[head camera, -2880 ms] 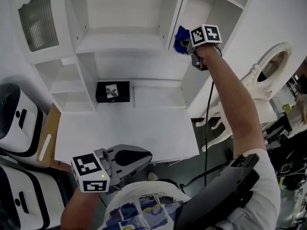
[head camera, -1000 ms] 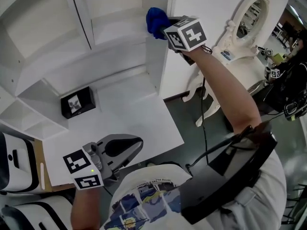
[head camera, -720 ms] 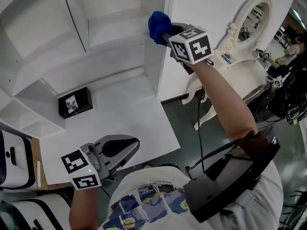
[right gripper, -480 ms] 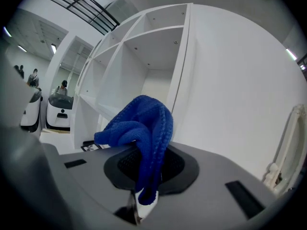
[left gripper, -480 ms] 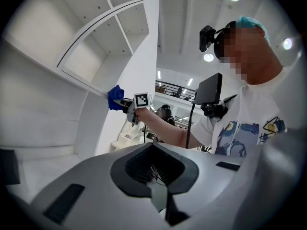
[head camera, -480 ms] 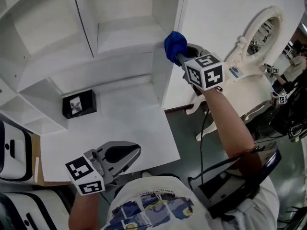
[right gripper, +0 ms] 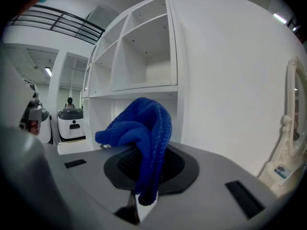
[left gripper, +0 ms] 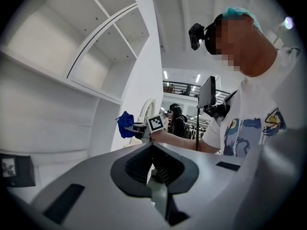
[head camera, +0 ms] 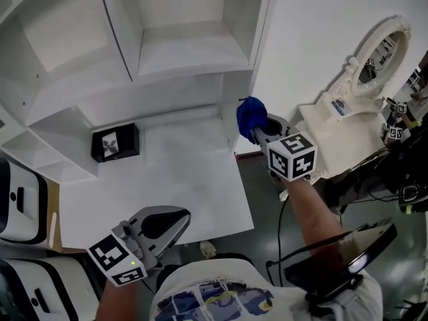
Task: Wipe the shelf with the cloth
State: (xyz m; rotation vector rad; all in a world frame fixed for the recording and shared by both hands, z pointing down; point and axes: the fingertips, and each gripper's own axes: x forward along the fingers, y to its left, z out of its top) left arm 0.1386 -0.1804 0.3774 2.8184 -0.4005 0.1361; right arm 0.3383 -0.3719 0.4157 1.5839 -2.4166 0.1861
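Grips a bunched blue cloth (head camera: 250, 118) in the right gripper (head camera: 261, 136), jaws pinched on the lower folds and the rest bulging up over the tips. Hangs just beside the front edge of the white shelf (head camera: 194, 49) unit's outer side panel; hard to tell whether touching. Above and to the left of that claw, open white compartments, well apart from the cloth. Beyond and to its right, an ornate white mirror frame (head camera: 374, 52). Below and to its left, a white desk top (head camera: 167, 172) with a small black box (head camera: 115, 142) set at the back, far from both claws. Low at the near desk edge, the left gripper (head camera: 164, 223), pressed fully together with nothing between the pads, well apart from cloth and shelf. Straight ahead of the left claw, across the desk, the right claw and its blue bundle against the white panel.
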